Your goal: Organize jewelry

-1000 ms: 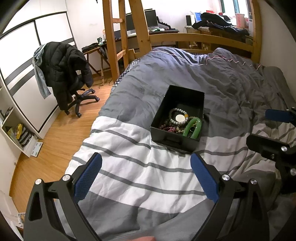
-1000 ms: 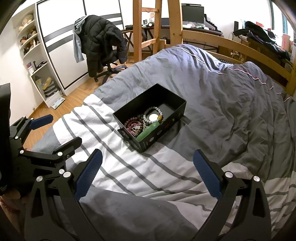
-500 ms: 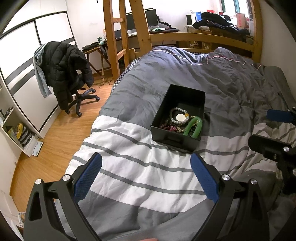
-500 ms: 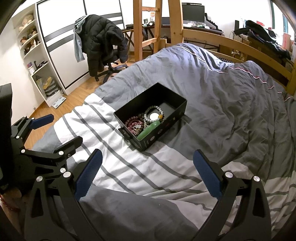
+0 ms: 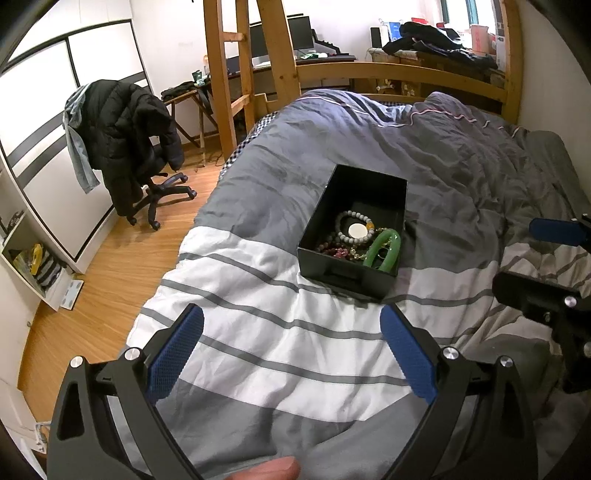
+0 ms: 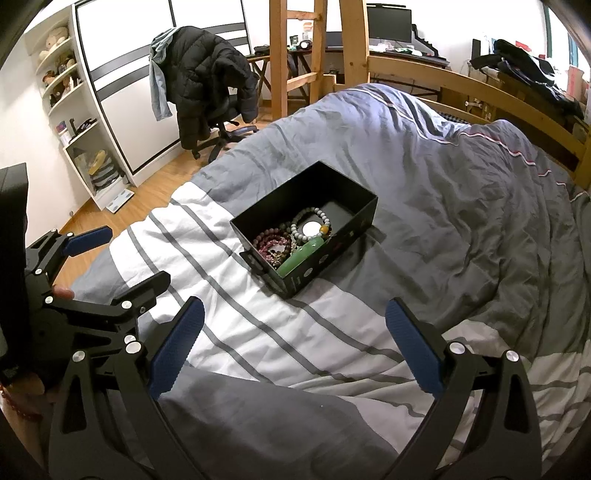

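On the striped duvet point(image 5: 280, 332) sits the black box point(image 5: 352, 236) of bracelets point(image 6: 291, 240); left tool point(image 5: 291, 354) released; right tool point(image 6: 295, 350) released.

Place: a bedroom in a home
Bed: wide, under a rumpled grey and white striped duvet point(image 5: 280, 332), with a wooden bed frame point(image 5: 424, 74)
Loft ladder: wooden ladder point(image 6: 291, 55) rising at the bed's far corner
Seating: office chair point(image 5: 155, 177) draped with a black puffer jacket point(image 5: 122, 122)
Work corner: desk point(image 6: 402, 55) with a monitor point(image 6: 388, 26) behind the bed
Storage: white sliding wardrobe point(image 5: 74, 92), open shelves point(image 6: 70, 110) with soft toys
Floor: wooden floor point(image 5: 110, 266)
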### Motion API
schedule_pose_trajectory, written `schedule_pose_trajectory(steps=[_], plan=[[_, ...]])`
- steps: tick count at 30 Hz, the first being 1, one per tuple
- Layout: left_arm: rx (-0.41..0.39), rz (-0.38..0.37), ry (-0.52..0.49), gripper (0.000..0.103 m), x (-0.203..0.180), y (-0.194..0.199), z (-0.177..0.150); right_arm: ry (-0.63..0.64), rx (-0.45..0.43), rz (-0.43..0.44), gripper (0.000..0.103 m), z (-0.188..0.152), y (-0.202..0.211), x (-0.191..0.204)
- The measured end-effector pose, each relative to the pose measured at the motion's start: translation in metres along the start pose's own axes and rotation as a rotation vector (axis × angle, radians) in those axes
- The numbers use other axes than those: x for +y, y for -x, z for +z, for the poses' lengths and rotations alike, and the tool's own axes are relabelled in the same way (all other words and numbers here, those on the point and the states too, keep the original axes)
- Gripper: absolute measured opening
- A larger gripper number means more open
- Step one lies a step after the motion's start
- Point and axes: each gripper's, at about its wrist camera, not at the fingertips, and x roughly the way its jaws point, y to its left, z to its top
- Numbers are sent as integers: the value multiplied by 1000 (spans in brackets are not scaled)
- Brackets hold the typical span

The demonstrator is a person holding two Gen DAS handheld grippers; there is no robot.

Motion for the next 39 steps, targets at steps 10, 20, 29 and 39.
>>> schedule_pose_trajectory(steps=[10,20,29,39], plan=[[3,17,29,95,5,0,2,-13,-7,-2,97,-1,1,2],[-7,4,38,95,7,2,3,-42,-22,2,97,2,4,-6],[-36,0,19,95,2,9,4,-45,-35,-2,97,3,6,-8],[-33,7,5,95,-2,9,5,-48,-32,4,98,3,5,-8]])
